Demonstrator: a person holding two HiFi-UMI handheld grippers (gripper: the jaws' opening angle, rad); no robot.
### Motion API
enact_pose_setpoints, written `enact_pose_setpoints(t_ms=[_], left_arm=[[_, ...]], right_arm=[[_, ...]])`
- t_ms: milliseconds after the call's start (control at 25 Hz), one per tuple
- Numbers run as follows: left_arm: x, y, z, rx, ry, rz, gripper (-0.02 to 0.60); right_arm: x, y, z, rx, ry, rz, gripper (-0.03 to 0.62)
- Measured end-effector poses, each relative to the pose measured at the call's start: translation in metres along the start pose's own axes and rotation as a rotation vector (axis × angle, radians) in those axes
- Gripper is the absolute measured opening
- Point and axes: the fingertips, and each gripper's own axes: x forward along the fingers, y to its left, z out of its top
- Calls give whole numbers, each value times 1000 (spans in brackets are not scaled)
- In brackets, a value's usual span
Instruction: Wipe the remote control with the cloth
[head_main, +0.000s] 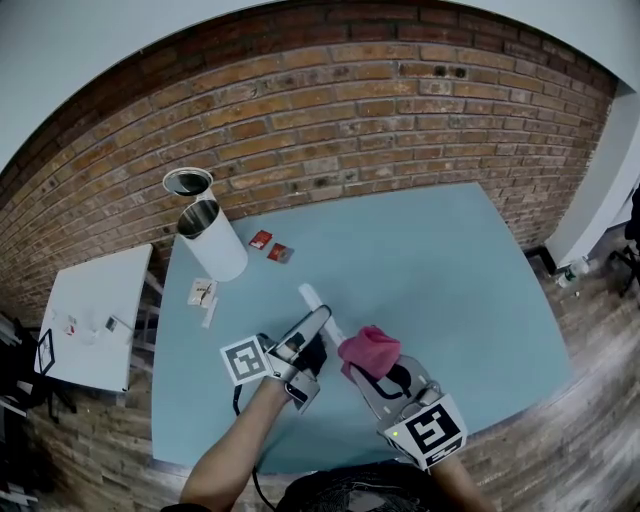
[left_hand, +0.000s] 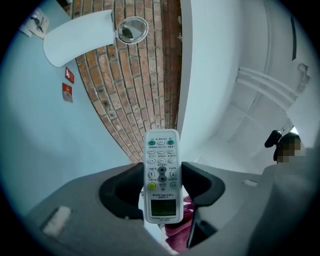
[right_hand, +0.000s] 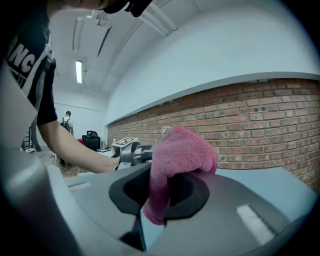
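A white remote control (left_hand: 161, 175) with a small screen and several buttons stands between the jaws of my left gripper (left_hand: 161, 187), which is shut on it. In the head view the remote control (head_main: 318, 306) sticks out beyond my left gripper (head_main: 312, 333), over the blue table. My right gripper (right_hand: 159, 192) is shut on a pink cloth (right_hand: 179, 160) that bulges out above its jaws. From above, the pink cloth (head_main: 369, 349) sits just right of the remote, close beside it; my right gripper (head_main: 372, 372) is under the cloth.
A white cylinder (head_main: 211, 240) lies on the blue table (head_main: 440, 270) at the back left, its lid (head_main: 188, 182) beside it. Two small red packets (head_main: 271, 247) and white paper scraps (head_main: 203, 295) lie nearby. A brick wall runs behind; a white side table (head_main: 95, 315) stands left.
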Motion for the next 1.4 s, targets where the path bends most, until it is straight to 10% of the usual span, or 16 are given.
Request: enact_pose_setpoints(t_ms=[1400], left_arm=[[0, 17, -71, 666, 499, 191, 241]], right_arm=[[-9, -35, 23, 77, -92, -77, 61]])
